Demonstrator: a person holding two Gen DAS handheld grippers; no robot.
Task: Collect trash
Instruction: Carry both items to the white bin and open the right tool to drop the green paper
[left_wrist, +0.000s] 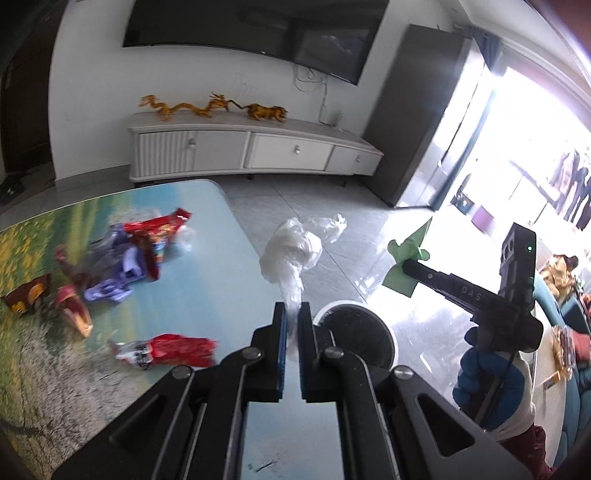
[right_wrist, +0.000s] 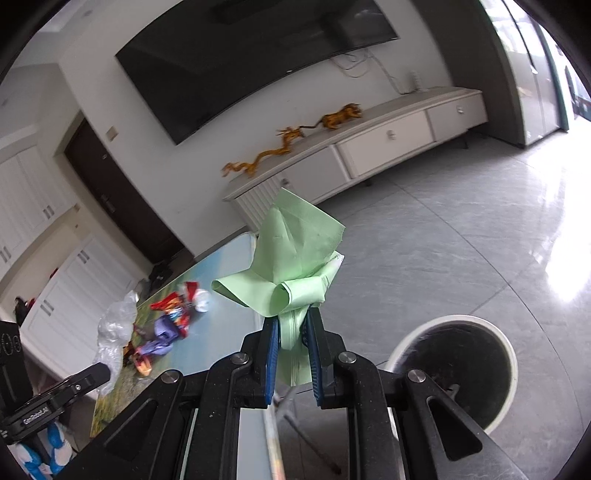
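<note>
Two grippers are each pinching trash clear of the tabletop (left_wrist: 207, 258), presumably heading for the bin (right_wrist: 511, 363) on the floor off its right edge. Left gripper (left_wrist: 291, 314) is clamping crinkly clear plastic (left_wrist: 291, 254); right gripper (right_wrist: 291, 332) is squeezing crumpled green paper (right_wrist: 295, 258). Wrappers (left_wrist: 140, 254) are lying mid-table.
</note>
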